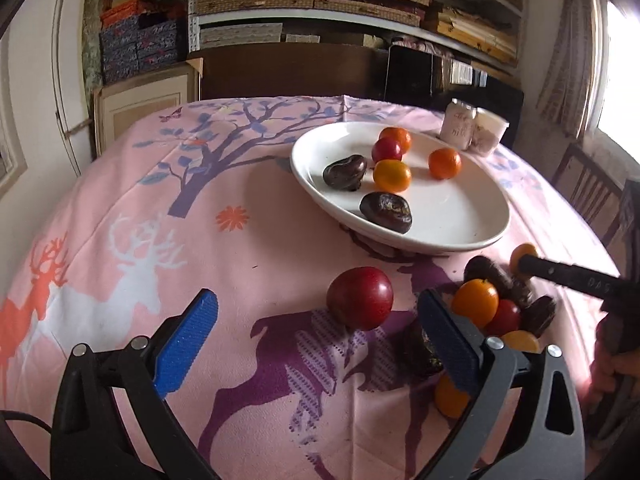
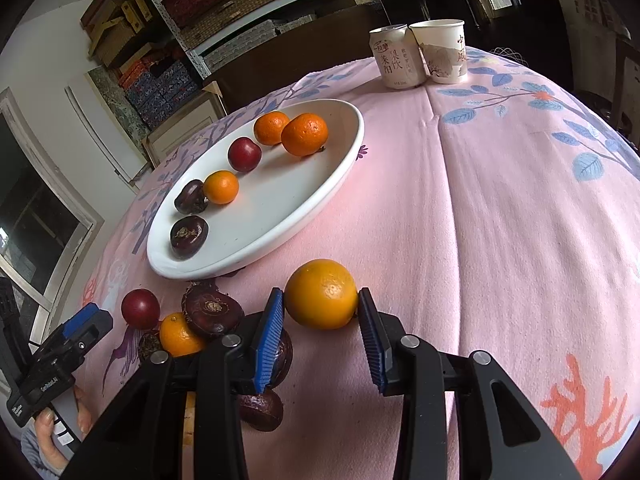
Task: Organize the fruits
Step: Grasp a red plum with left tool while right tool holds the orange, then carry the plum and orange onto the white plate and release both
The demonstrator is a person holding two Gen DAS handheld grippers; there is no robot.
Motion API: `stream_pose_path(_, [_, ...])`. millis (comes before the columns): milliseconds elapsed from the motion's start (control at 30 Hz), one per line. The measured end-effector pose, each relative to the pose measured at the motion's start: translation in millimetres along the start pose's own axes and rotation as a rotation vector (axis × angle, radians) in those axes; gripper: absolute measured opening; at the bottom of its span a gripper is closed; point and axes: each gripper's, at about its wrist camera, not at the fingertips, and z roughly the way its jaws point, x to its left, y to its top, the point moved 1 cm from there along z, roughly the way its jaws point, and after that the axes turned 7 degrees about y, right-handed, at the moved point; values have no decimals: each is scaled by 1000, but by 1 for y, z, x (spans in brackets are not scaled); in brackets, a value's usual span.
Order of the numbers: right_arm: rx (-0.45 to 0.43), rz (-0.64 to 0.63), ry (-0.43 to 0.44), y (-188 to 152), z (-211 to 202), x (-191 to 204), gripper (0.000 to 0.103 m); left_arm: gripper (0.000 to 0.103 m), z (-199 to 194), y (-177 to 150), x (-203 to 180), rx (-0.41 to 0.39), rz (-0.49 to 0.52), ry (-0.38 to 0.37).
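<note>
right hand-held gripper point(image 2: 322, 322) clamping orange point(image 2: 321, 294), white plate point(image 2: 340, 168) nearby

Metal-framed shelving point(image 1: 360, 4) spans the rear wall, packed with woven mats, flat boxes and patterned storage boxes point(image 1: 136, 46). A dark wooden panel point(image 1: 288, 70), possibly a headboard or cabinet back, stands behind the table. White wall point(image 1: 36, 80) on the left, with a pale panelled door point(image 1: 140, 108) propped low against it. Strong daylight enters through a window point(image 1: 620, 76) at right; a wooden chair point(image 1: 588, 188) stands beneath.
</note>
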Motion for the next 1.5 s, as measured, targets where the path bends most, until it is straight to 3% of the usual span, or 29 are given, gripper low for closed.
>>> stream_pose_path(67, [0, -3, -2, 0, 0, 0, 38, 98, 11, 0, -10, 41, 50, 8])
stream_pose_path(167, [8, -9, -3, -2, 1, 1, 39, 97, 15, 4, -11, 37, 38, -8])
stream_pose_path(233, [8, -14, -7, -2, 1, 2, 39, 79, 19, 5, -10, 57, 19, -80])
stream_pose_path(300, [8, -12, -5, -3, 1, 2, 39, 70, 24, 8, -12, 73, 0, -148])
stream_pose_path(467, [8, -16, -9, -3, 1, 3, 39, 53, 34, 8, -38, 110, 75, -217])
stream_pose_path(600, [8, -14, -7, -3, 1, 3, 39, 46, 42, 9, -35, 140, 28, -287])
stream_pose_path(633, [8, -15, -7, -3, 1, 3, 39, 40, 41, 9, -34, 138, 21, -305])
stream_pose_path(933, [-3, -6, 4, -3, -3, 4, 38, 40, 19, 5, -23, 68, -7, -261])
stream_pose_path(1133, [-142, -21, 55, 4, -38, 11, 38, 40, -15, 26, -25, -45, -11, -263])
stream_pose_path(1233, [-185, -44, 81, 23, -42, 20, 38, 40, -5, 50, -42, -34, 15, -256])
stream_pose_path(1400, [-158, -104, 65, 61, -14, 36, 38, 41, 25, 73, -84, -17, 90, -242])
stream_pose_path(1467, [-158, -126, 45, 65, 2, 35, 41, 48, 36, 72, -91, -24, 96, -224])
stream_pose_path(1500, [-160, -129, 18, 64, 8, 32, 50, 67, 41, 70, -92, -29, 103, -202])
